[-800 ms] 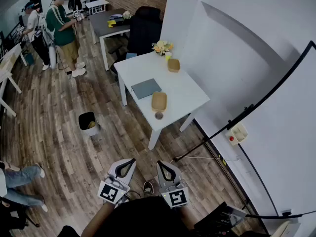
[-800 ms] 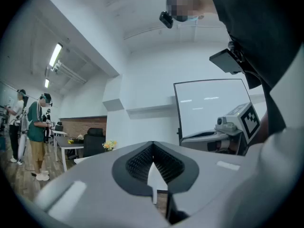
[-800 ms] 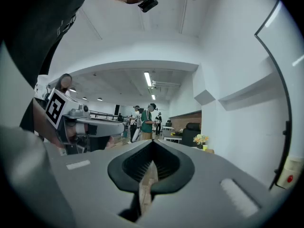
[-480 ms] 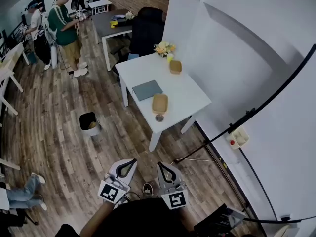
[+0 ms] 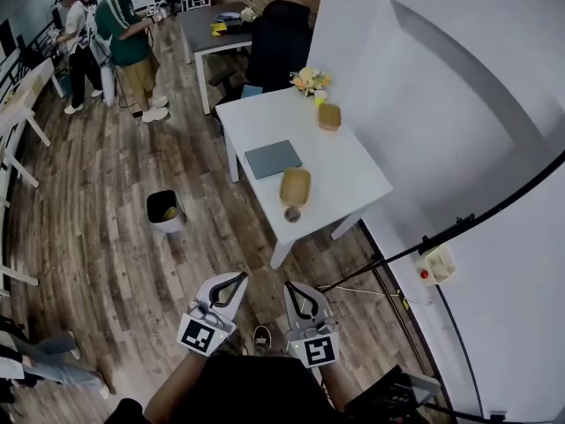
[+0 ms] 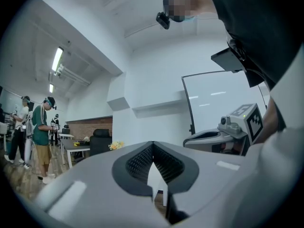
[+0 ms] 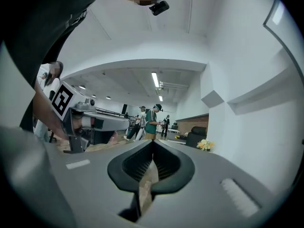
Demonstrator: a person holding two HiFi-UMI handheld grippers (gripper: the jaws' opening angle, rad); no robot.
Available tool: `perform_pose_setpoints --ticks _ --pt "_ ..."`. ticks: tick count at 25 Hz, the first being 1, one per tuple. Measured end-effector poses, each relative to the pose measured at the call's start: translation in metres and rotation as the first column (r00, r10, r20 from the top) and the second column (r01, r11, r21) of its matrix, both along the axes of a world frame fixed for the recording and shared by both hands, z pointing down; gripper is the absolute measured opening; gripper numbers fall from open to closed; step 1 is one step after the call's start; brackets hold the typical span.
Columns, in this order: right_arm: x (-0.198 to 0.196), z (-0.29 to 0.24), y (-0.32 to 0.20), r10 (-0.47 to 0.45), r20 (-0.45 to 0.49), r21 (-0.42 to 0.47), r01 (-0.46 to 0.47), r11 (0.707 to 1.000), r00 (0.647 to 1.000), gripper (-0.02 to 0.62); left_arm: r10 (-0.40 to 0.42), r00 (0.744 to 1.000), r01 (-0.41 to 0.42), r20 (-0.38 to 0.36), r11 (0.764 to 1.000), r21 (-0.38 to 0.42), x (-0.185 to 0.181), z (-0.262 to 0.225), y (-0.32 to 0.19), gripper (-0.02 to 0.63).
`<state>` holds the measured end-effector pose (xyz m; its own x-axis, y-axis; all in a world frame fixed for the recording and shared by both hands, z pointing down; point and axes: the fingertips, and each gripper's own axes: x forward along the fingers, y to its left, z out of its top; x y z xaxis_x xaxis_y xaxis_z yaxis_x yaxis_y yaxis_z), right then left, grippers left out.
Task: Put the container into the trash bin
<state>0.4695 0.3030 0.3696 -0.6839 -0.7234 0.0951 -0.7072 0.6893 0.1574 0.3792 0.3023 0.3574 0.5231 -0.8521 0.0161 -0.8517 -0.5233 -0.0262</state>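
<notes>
Left gripper (image 5: 237, 278) and right gripper (image 5: 290, 288) stay closed and empty at lower centre, and only the view has drifted. Container (image 5: 295, 186) sits mid-frame on table (image 5: 353, 175), trash bin (image 5: 164, 210) at left — pickup unstarted.

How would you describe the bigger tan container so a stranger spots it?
Find the white table by the wall. At its closest end, this side of the flat grey slab, lies the tan container, a small dark round object beside it. The other tan container is smaller, up by the flowers.
</notes>
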Motion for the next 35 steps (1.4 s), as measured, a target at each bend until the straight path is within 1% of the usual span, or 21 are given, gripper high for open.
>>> perform_pose_setpoints --ticks 5,7,10,15,19,21,25,27,31,33,35 --pt "-0.028 0.015 -0.042 -0.009 -0.045 -0.021 0.008 1.0 0.999 0.015 0.004 1.0 -0.005 -0.016 1.0 -0.006 -0.02 0.009 -0.041 0.002" --pt "-0.039 0.021 -0.062 0.006 -0.068 -0.024 -0.008 1.0 0.998 0.015 0.012 1.0 -0.012 -0.026 1.0 -0.006 -0.03 0.014 -0.062 0.002" --pt "-0.055 0.022 -0.091 0.054 -0.09 -0.026 -0.056 0.998 0.994 0.015 0.034 0.999 -0.034 -0.04 0.999 -0.006 -0.05 0.016 -0.09 0.002" --pt "-0.078 0.024 -0.137 0.137 -0.12 -0.035 -0.142 0.989 0.983 0.029 0.104 0.994 -0.106 -0.041 0.994 -0.027 -0.079 0.019 -0.134 0.002" --pt "-0.085 0.041 -0.17 0.176 -0.157 -0.05 -0.186 0.981 0.972 0.055 0.185 0.983 -0.186 -0.015 0.982 -0.045 -0.085 0.03 -0.161 0.002" --pt "-0.085 0.052 -0.186 0.172 -0.19 -0.053 -0.185 0.981 0.967 0.065 0.208 0.978 -0.208 -0.012 0.977 -0.048 -0.083 0.033 -0.173 0.002" --pt "-0.077 0.085 -0.223 0.138 -0.3 -0.054 -0.161 0.985 0.944 0.084 0.21 0.977 -0.212 -0.037 0.973 -0.089 -0.08 0.042 -0.197 0.002" --pt "-0.071 0.104 -0.246 0.121 -0.33 -0.064 -0.15 0.987 0.936 0.091 0.207 0.978 -0.209 -0.024 0.972 -0.104 -0.077 0.049 -0.211 0.002" --pt "-0.054 0.142 -0.287 0.078 -0.365 -0.119 -0.13 0.984 0.928 0.1 0.208 0.978 -0.201 0.034 0.97 -0.134 -0.065 0.063 -0.24 0.003" --pt "-0.043 0.16 -0.3 0.044 -0.393 -0.15 -0.111 0.982 0.919 0.1 0.212 0.977 -0.204 0.037 0.967 -0.15 -0.053 0.066 -0.251 0.003" --pt "-0.035 0.178 -0.311 0.006 -0.418 -0.181 -0.09 0.979 0.909 0.115 0.217 0.975 -0.207 0.045 0.964 -0.167 -0.045 0.068 -0.262 0.003"
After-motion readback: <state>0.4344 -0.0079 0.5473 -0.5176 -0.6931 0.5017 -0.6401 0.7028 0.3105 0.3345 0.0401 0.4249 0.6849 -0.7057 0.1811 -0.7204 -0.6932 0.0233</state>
